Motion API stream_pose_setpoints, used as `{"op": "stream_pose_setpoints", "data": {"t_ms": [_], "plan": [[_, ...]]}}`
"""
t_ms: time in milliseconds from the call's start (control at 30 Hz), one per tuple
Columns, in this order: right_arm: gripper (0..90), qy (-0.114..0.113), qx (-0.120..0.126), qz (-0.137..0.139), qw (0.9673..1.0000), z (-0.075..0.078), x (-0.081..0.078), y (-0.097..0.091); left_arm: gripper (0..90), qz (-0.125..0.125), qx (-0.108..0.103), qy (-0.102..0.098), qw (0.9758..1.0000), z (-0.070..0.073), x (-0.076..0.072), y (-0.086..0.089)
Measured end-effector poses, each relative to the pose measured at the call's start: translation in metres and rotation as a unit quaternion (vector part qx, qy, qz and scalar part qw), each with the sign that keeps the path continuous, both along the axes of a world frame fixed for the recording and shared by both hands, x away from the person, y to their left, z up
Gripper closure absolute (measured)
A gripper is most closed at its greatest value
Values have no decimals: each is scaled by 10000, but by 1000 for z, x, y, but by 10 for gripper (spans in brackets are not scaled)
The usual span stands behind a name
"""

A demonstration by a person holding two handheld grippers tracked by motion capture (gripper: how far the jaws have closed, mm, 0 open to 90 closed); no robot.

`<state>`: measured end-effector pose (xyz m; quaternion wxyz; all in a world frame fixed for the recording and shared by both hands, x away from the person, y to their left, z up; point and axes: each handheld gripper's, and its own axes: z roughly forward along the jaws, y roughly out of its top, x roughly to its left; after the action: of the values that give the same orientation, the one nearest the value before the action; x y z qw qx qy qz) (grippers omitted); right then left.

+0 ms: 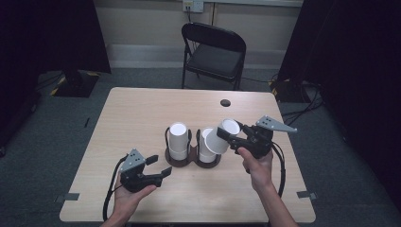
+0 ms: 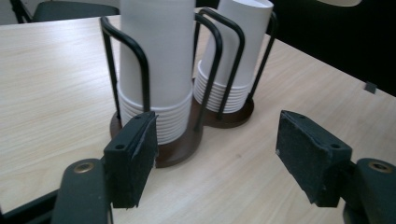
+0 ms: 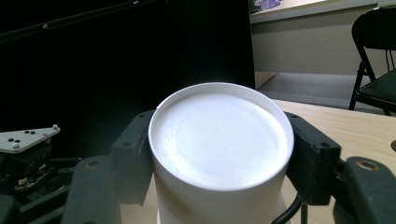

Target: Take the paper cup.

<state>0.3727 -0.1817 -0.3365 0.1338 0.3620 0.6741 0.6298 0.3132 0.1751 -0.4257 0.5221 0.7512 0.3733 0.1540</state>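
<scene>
Here we go, L to R. Our left gripper rests low over the desk, fingers spread wide w/ nothing between them. They face the holder, prob. parked clear so the other hand has room to work.

Mid-desk sits that holder: one dark base w/ two wire bays side by side. Each bay keeps a stack upright: left stack and right stack, both upside-down paper cups nested tight, rims ridged at the bottom. The wire loops stop them toppling.

Our right gripper is lifted just above the right stack, fingers pinching one cup by its sides, tilted, base toward the gripper's camera. We can't tell whether it's touching the stack. Side grip likely so it slides on or off w/o crushing.

Count: 2 grippers, 1 holder, 2 stacks, 1 loose cup. Behind the desk, 1 chair.
</scene>
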Motion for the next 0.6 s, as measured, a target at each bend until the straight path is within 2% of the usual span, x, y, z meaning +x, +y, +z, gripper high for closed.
{"op": "stream_pose_setpoints", "data": {"t_ms": [33, 100, 167, 200, 233, 267, 333, 400, 500, 567, 600], "plan": [[334, 85, 75, 33, 9999, -1, -2, -1, 317, -73, 44, -57, 9999, 1, -2, -4], [334, 107, 84, 62, 9999, -1, -4, -2, 318, -81, 43, -82, 9999, 3, -3, -6], [334, 227, 63, 173, 9996, -4, -8, -2, 340, -292, 36, -149, 9995, 9, -6, -14], [334, 260, 62, 209, 9994, -5, -10, -3, 340, -316, 77, -267, 9991, 11, -7, -17], [334, 260, 62, 209, 9994, -5, -10, -3, 340, -316, 77, -267, 9991, 11, -7, -17], [334, 316, 20, 254, 9992, -5, -13, -2, 343, -374, 82, -374, 9986, 16, -7, -23], [334, 354, 50, 290, 9989, -6, -14, -2, 357, -396, 57, -385, 9985, 18, -6, -26], [334, 442, 167, 356, 9983, -5, -17, -1, 371, -463, -1, -423, 9980, 25, -3, -37], [334, 525, 383, 472, 9968, -3, -20, -1, 372, -527, -127, -616, 9966, 38, 0, -45], [334, 617, 554, 532, 9951, -2, -21, -2, 372, -620, -138, -720, 9954, 44, 2, -52], [334, 617, 554, 532, 9951, -2, -21, -2, 372, -620, -138, -720, 9954, 44, 2, -52]]}}
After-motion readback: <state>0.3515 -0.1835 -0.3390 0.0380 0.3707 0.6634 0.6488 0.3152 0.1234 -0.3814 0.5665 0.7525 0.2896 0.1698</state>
